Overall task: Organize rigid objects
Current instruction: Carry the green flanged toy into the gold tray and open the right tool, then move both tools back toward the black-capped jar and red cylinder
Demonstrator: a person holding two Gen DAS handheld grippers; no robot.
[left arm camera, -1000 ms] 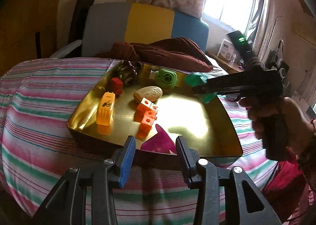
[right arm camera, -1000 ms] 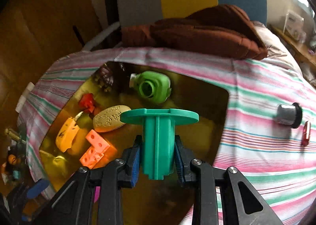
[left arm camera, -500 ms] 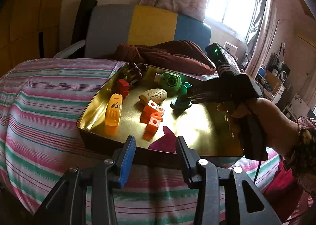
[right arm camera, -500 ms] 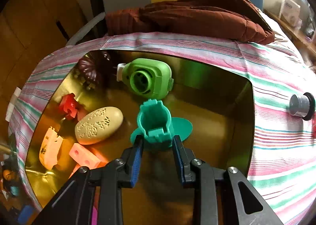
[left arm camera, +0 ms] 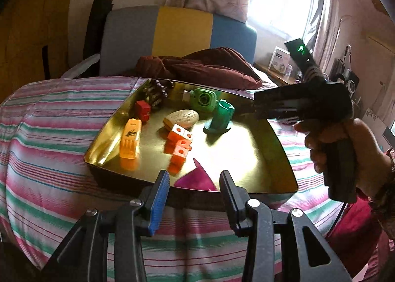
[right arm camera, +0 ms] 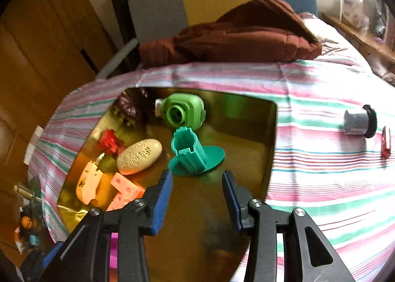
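A gold tray (left arm camera: 259, 158) (right arm camera: 197, 232) lies on the striped bedcover. A teal spool-like piece (left arm camera: 219, 117) (right arm camera: 193, 153) stands on its flange in the tray. My right gripper (right arm camera: 197, 183) is open and empty, just behind the teal piece; in the left wrist view it (left arm camera: 256, 109) hangs at the tray's right rim. My left gripper (left arm camera: 193, 183) is open and empty at the tray's near edge. Also in the tray are a light green camera-like toy (left arm camera: 203, 99), a beige oval (left arm camera: 182, 117), orange blocks (left arm camera: 180, 144), an orange-yellow piece (left arm camera: 129, 140), a red block (left arm camera: 142, 109) and a magenta piece (left arm camera: 197, 179).
A grey cylinder with a black flange (right arm camera: 360, 121) and a small red object (right arm camera: 385, 143) lie on the bedcover right of the tray. A dark red quilt (right arm camera: 234, 34) lies behind the tray. A dark ornament (left arm camera: 155, 91) sits in the tray's far corner.
The right gripper lowered the teal piece into the tray, opened and drew back. The piece stands free in the tray. The left gripper stayed open at the near edge.
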